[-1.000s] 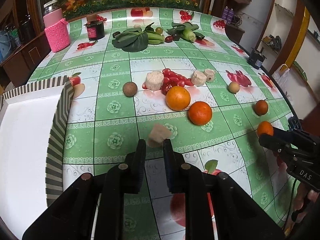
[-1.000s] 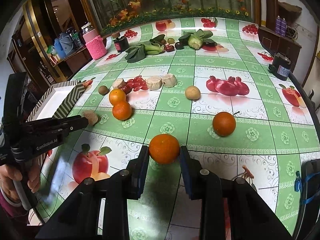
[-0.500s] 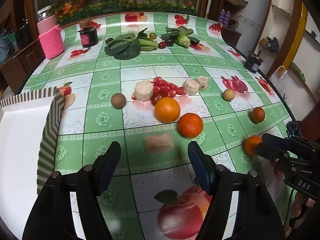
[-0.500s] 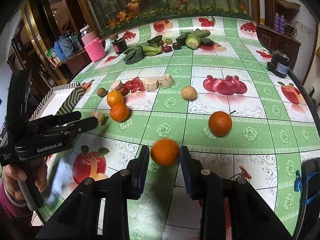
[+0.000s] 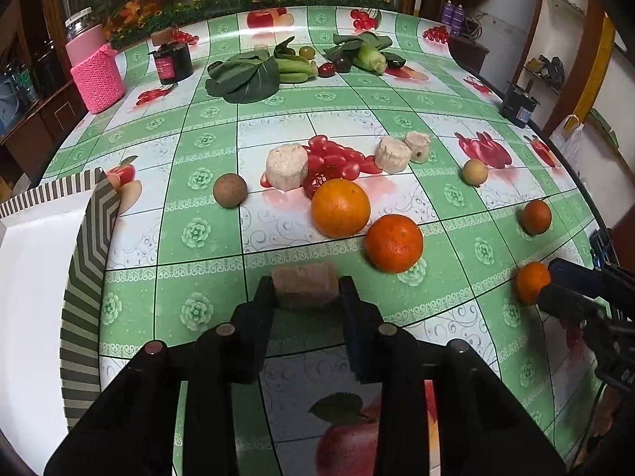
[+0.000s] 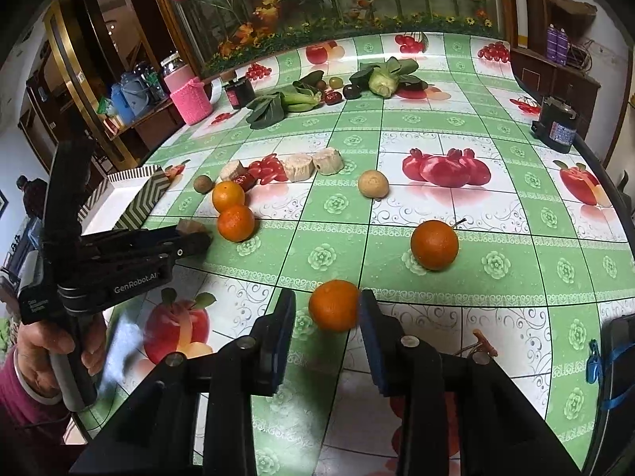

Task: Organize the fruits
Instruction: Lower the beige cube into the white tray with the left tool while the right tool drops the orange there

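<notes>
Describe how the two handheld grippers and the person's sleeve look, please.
Both are black plastic. The left gripper has two flat fingers with round metal pins behind. Seen from the right wrist, its body bears white "GenRobot.AI" lettering and a small white label, above a grey handle. The right gripper has blue pads. The sleeve is dark magenta.

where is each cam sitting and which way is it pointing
Left wrist: rides the left gripper, looking down and forward over the table; its two fingers pinch a tan block after closing in, and the right gripper shows at the right edge.
Right wrist: rides the right gripper, facing the same way; its jaws, just widened, stand apart around a small orange, and the left gripper and hand show at left.
Shared: both see the two touching oranges and the striped tray.
</notes>
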A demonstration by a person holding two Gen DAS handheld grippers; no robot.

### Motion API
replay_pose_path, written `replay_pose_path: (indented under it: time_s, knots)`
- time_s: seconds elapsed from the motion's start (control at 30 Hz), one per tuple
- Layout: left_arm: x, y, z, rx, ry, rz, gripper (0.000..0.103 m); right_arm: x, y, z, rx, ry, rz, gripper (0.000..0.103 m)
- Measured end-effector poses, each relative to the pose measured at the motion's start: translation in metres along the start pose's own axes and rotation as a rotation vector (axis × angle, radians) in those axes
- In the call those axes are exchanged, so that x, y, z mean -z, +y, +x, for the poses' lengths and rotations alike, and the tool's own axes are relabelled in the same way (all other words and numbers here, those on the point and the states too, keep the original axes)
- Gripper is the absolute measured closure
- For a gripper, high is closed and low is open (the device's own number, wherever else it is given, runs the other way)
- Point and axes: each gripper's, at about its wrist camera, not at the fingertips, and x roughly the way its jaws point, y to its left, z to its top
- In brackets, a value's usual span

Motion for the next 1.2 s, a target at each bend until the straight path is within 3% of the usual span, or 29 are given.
replay_pose_path:
  time_s: [0.07,0.13,0.27,0.47,0.63,0.93,1.2]
  knots:
    - [0.0,0.001,-0.001,0.005,0.001,-0.007,0.074,0.0,0.001,0.002,0.006,0.007,-0.006,0.049]
    - [0.001,0.003,-0.001,0.012,0.004,-0.014,0.074,-0.001,0.002,0.007,0.011,0.023,-0.015,0.049]
    - [0.004,0.006,-0.007,0.025,0.006,-0.029,0.074,0.0,0.001,0.02,0.034,0.067,-0.019,0.072]
    - [0.007,0.017,-0.028,0.043,-0.008,-0.056,0.074,-0.004,0.013,0.007,0.028,0.027,-0.035,0.072]
    - [0.01,0.037,-0.055,0.022,-0.037,-0.08,0.074,-0.015,0.043,-0.001,-0.047,0.005,-0.074,0.072]
    - [0.014,0.087,-0.093,-0.079,-0.076,-0.126,0.074,-0.038,0.116,0.006,-0.173,-0.013,-0.176,0.072]
    - [0.015,0.138,-0.098,-0.18,-0.072,-0.17,0.074,-0.055,0.177,0.034,-0.241,-0.004,-0.243,0.072]
